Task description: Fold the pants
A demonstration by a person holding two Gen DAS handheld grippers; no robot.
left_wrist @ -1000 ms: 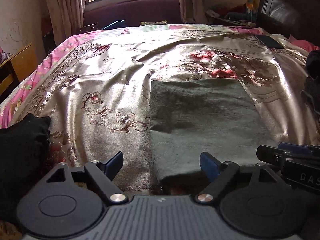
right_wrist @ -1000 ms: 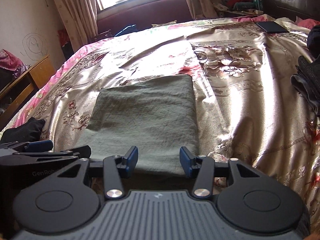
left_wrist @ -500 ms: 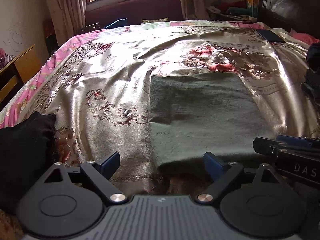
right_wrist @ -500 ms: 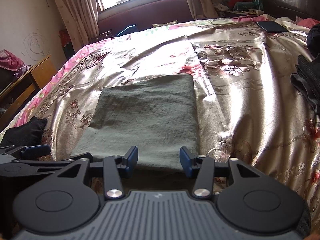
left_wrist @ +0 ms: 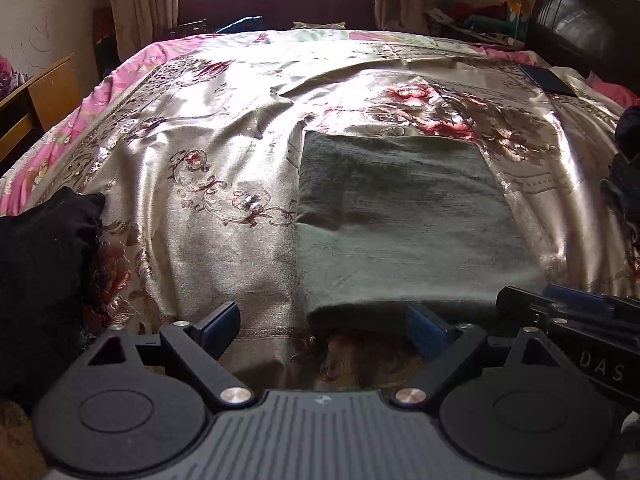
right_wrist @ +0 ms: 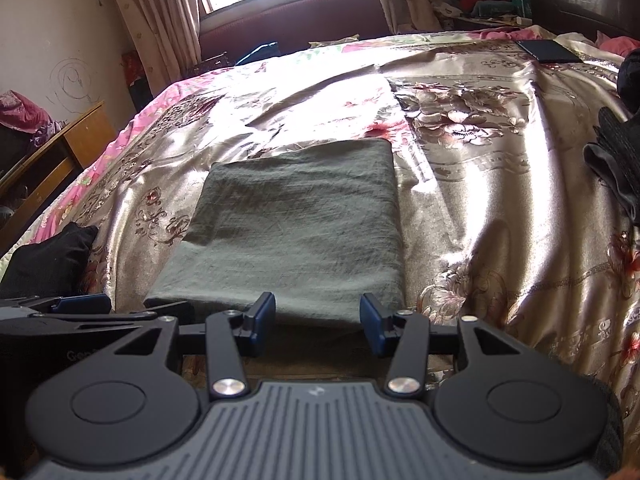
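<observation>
The grey-green pants (left_wrist: 400,216) lie folded into a flat rectangle on the floral satin bedspread (left_wrist: 208,168). They also show in the right wrist view (right_wrist: 296,224). My left gripper (left_wrist: 320,330) is open and empty at the fold's near left corner, its jaws wide apart. My right gripper (right_wrist: 318,320) is open and empty just short of the fold's near edge. The right gripper also shows at the right edge of the left wrist view (left_wrist: 572,312), and the left gripper at the left edge of the right wrist view (right_wrist: 92,308).
A black garment (left_wrist: 40,272) lies at the bed's near left. Dark clothes (right_wrist: 616,164) are piled at the right edge. A dark phone (right_wrist: 548,51) lies far right on the bed. A wooden desk (right_wrist: 60,160) stands left of the bed.
Both grippers have drawn back and lowered slightly toward the bed's near edge. The left gripper's jaws have opened wider. The pants have not moved.
</observation>
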